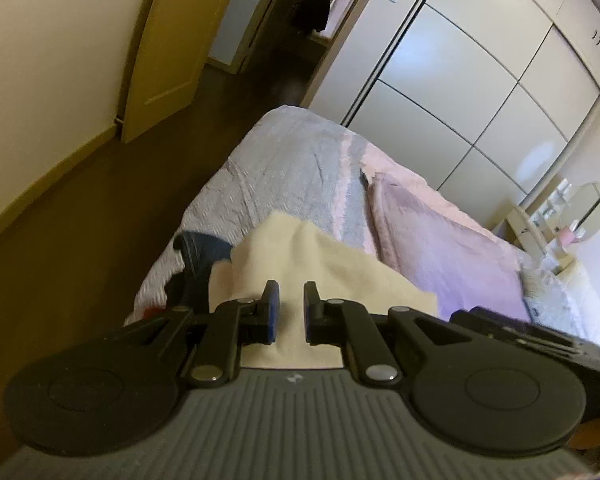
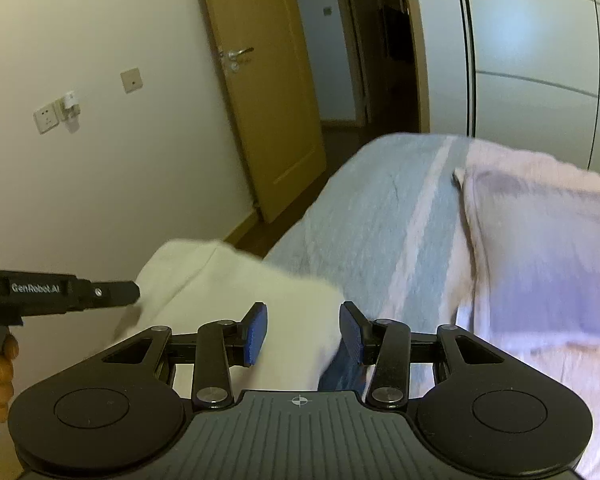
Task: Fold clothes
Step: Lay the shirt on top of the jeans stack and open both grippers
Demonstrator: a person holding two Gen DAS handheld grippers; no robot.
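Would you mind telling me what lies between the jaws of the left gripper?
The cream garment fills the gap of the left gripper, as the left wrist view shows; whether the jaws pinch it is unclear.

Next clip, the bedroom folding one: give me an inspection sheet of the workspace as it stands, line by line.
Surface: bed with a blue-grey quilted cover; a pink blanket lies over its right part.
Job's things: cream garment, raised above the bed in front of both cameras.
Clutter: a dark blue item lies at the bed's edge, partly hidden.
Grippers: left hand-held gripper narrowly parted with the garment between its fingers, grip unclear; right hand-held gripper open, cloth between its fingers.
Cables: nothing seen.
Surroundings: open wooden door, white wardrobe, wall socket, dressing table with round mirror.
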